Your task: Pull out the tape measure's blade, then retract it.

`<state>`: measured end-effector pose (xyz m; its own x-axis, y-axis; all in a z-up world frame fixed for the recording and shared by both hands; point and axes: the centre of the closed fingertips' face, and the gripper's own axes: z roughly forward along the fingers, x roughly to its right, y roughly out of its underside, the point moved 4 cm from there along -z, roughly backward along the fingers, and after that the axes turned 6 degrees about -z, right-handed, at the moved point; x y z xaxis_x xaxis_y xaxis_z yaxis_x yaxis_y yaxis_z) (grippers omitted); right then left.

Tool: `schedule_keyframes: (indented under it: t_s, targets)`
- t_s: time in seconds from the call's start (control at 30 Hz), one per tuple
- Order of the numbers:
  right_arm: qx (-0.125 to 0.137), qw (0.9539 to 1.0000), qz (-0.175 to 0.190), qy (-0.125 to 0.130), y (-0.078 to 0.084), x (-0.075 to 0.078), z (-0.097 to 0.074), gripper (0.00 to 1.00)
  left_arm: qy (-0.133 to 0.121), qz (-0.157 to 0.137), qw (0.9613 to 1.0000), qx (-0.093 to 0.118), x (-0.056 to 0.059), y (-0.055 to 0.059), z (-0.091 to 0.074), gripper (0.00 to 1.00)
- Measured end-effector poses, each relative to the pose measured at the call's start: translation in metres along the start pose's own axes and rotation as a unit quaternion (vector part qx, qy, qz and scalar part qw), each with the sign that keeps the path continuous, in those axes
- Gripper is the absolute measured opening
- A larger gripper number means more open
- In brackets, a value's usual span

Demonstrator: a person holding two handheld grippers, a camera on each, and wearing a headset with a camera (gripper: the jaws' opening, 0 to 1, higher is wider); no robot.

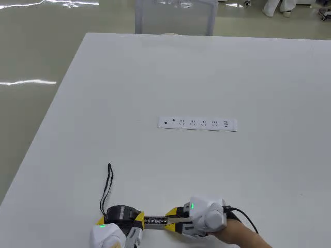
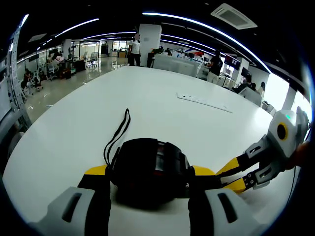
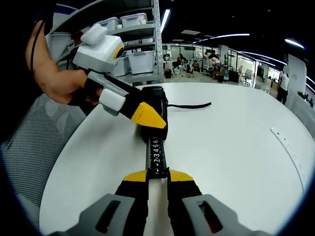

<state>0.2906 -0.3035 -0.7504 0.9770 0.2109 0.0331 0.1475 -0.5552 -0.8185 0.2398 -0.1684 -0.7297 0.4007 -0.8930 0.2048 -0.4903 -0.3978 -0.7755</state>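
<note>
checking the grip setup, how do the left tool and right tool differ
The left tool clamps the black tape measure case; the right tool pinches the pulled-out blade. The left tool's jaws stand wide around the case; the right tool's jaws are almost closed. Both have yellow jaw tips and sit low over the white table.

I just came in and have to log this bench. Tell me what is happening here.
A person at a white table works with a hand-held gripper in each hand. The left hand-held gripper is clamped around the black tape measure. The right hand-held gripper pinches the end of the blade. A short stretch of blade is out, with its numbers showing. The wrist strap trails across the table, and a power strip lies further out.
</note>
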Motion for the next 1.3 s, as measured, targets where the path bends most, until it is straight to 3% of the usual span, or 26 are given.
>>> schedule_keyframes:
  t_s: [1.3]
  targets:
    - [0.012, 0.9998, -0.012, -0.008, -0.025, 0.0, 0.038, 0.12, 0.009, -0.015, 0.9998, -0.005, -0.002, -0.001, 0.0, 0.61]
